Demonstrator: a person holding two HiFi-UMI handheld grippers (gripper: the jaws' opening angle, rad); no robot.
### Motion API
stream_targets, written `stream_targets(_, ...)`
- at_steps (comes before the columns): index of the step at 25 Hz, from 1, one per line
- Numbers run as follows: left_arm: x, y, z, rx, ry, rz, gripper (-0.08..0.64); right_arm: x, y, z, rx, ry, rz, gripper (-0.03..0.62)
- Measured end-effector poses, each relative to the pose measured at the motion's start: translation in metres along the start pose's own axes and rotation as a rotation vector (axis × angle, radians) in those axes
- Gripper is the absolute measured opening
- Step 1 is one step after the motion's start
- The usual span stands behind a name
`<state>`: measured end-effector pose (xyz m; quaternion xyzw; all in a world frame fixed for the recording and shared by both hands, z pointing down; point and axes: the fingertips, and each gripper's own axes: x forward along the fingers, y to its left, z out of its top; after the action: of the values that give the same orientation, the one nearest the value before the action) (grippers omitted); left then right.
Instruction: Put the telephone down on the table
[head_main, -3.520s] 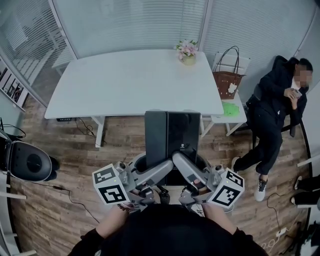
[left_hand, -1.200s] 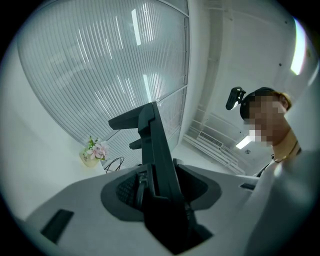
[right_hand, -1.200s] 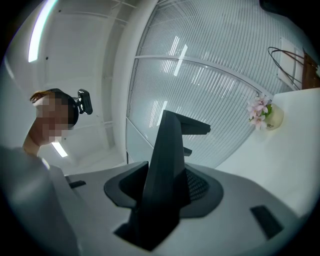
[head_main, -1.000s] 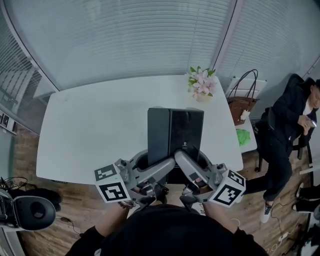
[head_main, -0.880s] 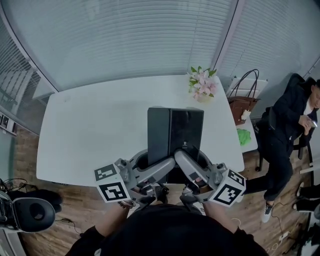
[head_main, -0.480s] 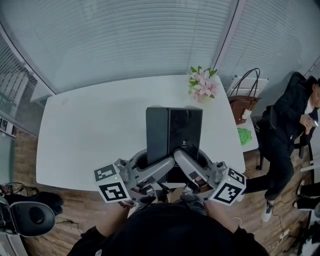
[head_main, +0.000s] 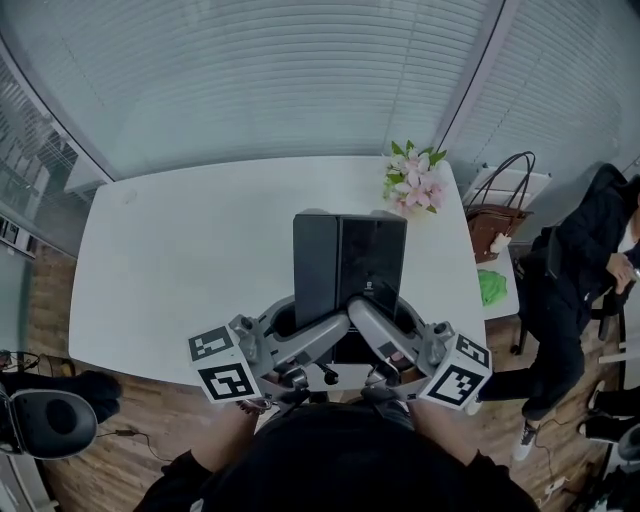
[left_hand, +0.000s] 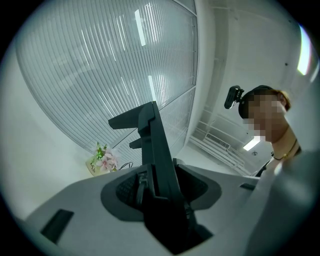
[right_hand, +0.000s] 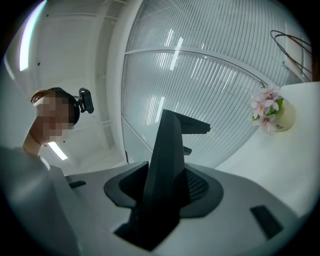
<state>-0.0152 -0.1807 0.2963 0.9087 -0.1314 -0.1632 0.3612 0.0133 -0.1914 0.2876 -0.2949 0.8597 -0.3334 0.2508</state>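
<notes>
The telephone (head_main: 350, 268) is a flat black slab, held up over the near part of the white table (head_main: 180, 250). Both grippers clamp its near end: my left gripper (head_main: 318, 337) is shut on its left side and my right gripper (head_main: 372, 327) on its right side. In the left gripper view the telephone (left_hand: 152, 150) stands edge-on between the grey jaws of the left gripper (left_hand: 160, 200). The right gripper view shows the telephone (right_hand: 170, 150) likewise wedged in the right gripper (right_hand: 155, 200). Its underside is hidden.
A vase of pink flowers (head_main: 416, 185) stands at the table's far right corner. Beyond the right edge are a brown handbag (head_main: 498, 215) on a small side table and a seated person (head_main: 595, 250). A black round device (head_main: 45, 425) sits on the floor at left.
The telephone and both grippers have moved forward together, from above the wooden floor to above the table's near half. Both grips are unchanged.
</notes>
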Motion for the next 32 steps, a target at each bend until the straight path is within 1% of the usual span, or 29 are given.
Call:
stream_targets(5,0.012,0.016,0.000,-0.013,-0.007,0.014,0.212,0.003,-0.018,0.006,0.016,0.026,0.005,0.178)
stream_targets(11,0.016,0.036,-0.004,-0.037,0.001,0.038,0.212,0.006,-0.040,0.003,0.047,0.051,-0.012,0.176)
stream_targets(22,0.019,0.070,-0.016,-0.073,0.002,0.070,0.212,0.011,-0.074,-0.008,0.075,0.092,-0.024,0.176)
stream_targets(32,0.015,0.089,-0.028,-0.116,0.005,0.100,0.209,0.010,-0.094,-0.021,0.112,0.123,-0.048,0.177)
